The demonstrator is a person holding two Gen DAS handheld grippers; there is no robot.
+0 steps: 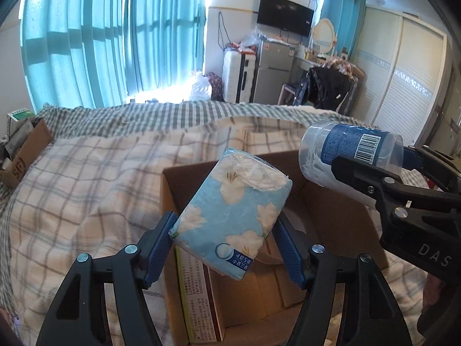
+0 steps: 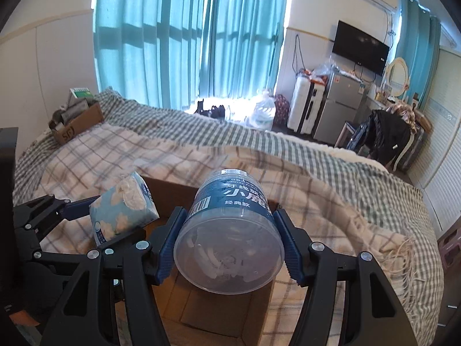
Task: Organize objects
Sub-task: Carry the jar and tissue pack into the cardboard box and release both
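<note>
Left wrist view, lower centre: my left gripper (image 1: 224,245) is clamped on the tissue pack (image 1: 230,216) over the cardboard box (image 1: 340,225), while my right gripper (image 2: 227,248) pinches the floss-pick jar (image 2: 230,233) whose smooth round wall may slip.

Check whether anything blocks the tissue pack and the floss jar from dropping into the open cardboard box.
Nothing visible does. The tissue pack and floss jar hang over the cardboard box, whose flaps are open; a carton stands inside at one side.
</note>
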